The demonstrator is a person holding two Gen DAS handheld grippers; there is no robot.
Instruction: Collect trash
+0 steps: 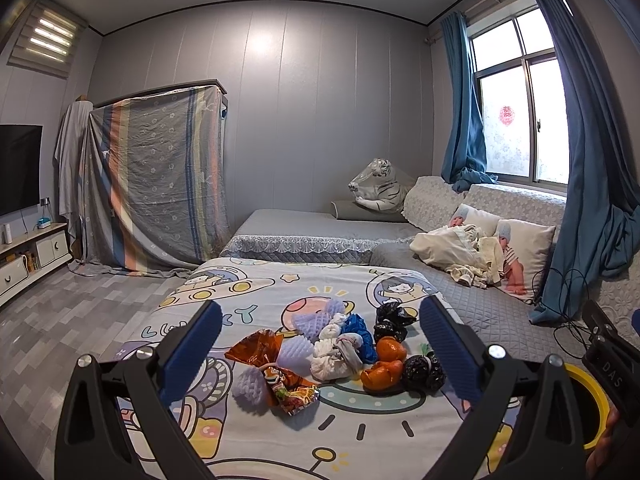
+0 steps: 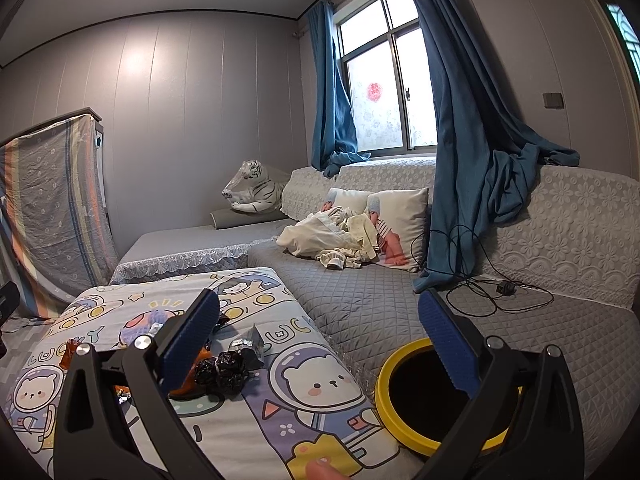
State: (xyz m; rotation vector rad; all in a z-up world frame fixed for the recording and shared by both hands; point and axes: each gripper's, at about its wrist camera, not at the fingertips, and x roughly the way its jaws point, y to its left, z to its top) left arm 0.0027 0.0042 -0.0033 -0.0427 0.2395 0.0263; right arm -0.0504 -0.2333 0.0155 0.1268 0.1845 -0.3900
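Cartoon bedsheet (image 1: 260, 280): trash pile (image 1: 340, 352); yellow-rimmed bin (image 2: 404, 432) beside. Left gripper (image 1: 320, 352), right gripper (image 2: 320, 344) both spread, empty. Advice: pinch one piece at a time, edge pieces first.

Left claw (image 1: 320, 338) and right claw (image 2: 319, 330) both gape wide, empty, held level, apparently side by side.

I'm in a home living rm/bedroom: quilted sofa (image 2: 360, 312), wall TV (image 1: 18, 168), curtained window (image 1: 516, 120), plush tiger (image 1: 380, 188).
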